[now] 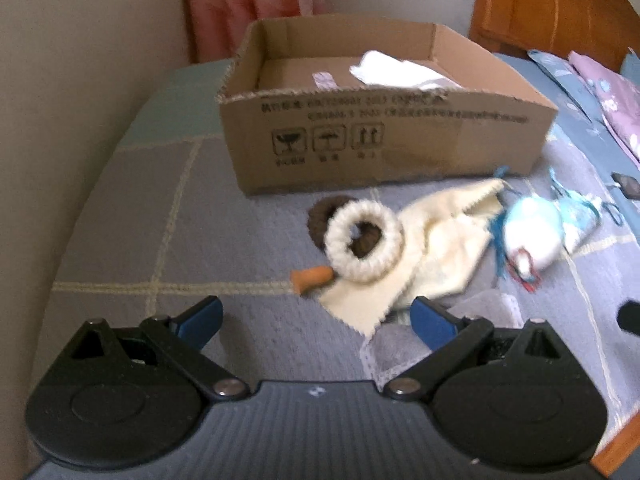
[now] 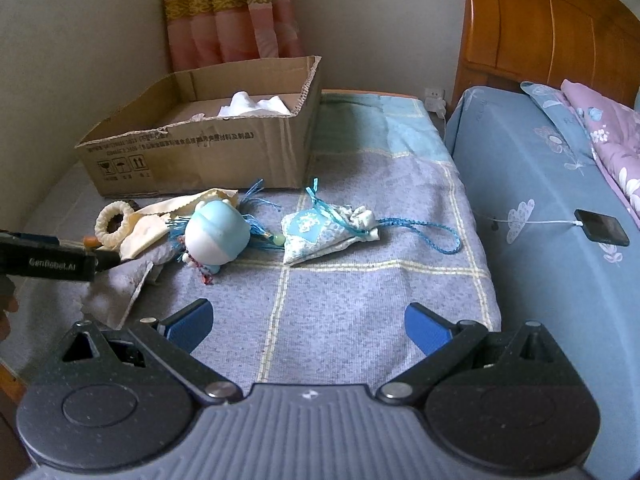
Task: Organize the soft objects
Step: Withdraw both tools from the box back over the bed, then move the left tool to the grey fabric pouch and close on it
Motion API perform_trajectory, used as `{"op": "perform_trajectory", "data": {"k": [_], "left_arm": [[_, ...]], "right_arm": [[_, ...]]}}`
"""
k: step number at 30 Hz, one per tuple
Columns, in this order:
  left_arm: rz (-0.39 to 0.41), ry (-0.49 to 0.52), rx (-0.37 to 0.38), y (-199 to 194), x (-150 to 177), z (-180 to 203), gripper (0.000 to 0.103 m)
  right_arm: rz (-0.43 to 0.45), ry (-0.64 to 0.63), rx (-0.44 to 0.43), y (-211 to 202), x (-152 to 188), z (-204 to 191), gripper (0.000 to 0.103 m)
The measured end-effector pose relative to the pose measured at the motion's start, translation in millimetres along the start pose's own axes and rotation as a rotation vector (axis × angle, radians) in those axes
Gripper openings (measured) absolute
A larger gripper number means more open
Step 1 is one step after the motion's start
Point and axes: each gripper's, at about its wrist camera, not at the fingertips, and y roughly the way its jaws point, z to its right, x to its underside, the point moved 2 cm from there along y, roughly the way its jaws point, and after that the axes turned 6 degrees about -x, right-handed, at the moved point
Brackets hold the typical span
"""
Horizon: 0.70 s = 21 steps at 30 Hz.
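An open cardboard box (image 1: 384,148) stands at the back of the blanket, with a white cloth (image 1: 396,70) inside; it also shows in the right wrist view (image 2: 192,152). In front of it lie a cream knitted ring (image 1: 362,240) over a brown ring (image 1: 326,216), a cream cloth (image 1: 436,256), a small orange piece (image 1: 310,278), a blue and white plush toy (image 2: 216,234) and a blue patterned pouch (image 2: 324,232) with cord. My left gripper (image 1: 316,322) is open and empty just short of the cream cloth. My right gripper (image 2: 308,324) is open and empty, nearer than the pouch.
A grey lace-edged cloth (image 2: 116,292) lies at the near left. A bed with blue sheet (image 2: 552,208) is to the right, with a phone (image 2: 602,226) on a cable and a wooden headboard (image 2: 552,24). A curtain (image 2: 228,8) hangs behind the box.
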Motion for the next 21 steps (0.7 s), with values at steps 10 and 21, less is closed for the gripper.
{"op": "perform_trajectory", "data": {"k": [10,21], "left_arm": [[-0.035,0.085,0.086,-30,27,12,0.100],[0.001,0.183,0.200,-64,34,26,0.100]], "right_arm": [[0.007,-0.007,-0.006,-3,-1,-5,0.103],[0.017,0.013,-0.030,-5,0,-3,0.103]]}}
